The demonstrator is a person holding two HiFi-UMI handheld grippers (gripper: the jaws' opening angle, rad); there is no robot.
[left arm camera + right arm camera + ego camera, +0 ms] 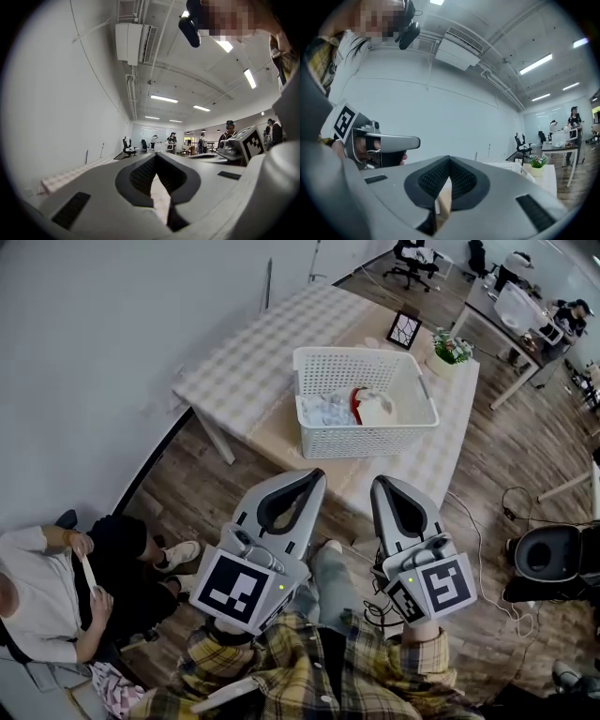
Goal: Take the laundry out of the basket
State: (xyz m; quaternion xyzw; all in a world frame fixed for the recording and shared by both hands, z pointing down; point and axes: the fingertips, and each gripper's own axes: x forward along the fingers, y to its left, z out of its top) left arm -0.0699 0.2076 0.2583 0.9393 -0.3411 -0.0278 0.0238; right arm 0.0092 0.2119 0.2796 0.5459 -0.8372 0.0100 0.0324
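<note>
A white plastic laundry basket (pixel 365 401) stands on the table with the checked cloth (pixel 272 352), holding pale laundry (pixel 326 410) and a red-and-white piece (pixel 369 407). Both grippers hang well short of the table, close to the person's chest. My left gripper (pixel 315 474) is shut and empty, its tips pointing at the table's near edge. My right gripper (pixel 382 483) is shut and empty too, beside it. In the left gripper view the jaws (pixel 156 154) meet at the tip; in the right gripper view the jaws (pixel 449 158) meet as well, with the basket's rim (pixel 506 166) just beyond.
A small potted plant (pixel 448 348) and a framed picture (pixel 404 328) stand behind the basket. A person sits on the floor at the left (pixel 56 592). A black stool (pixel 548 554) and cables lie at the right. Desks and office chairs fill the far room.
</note>
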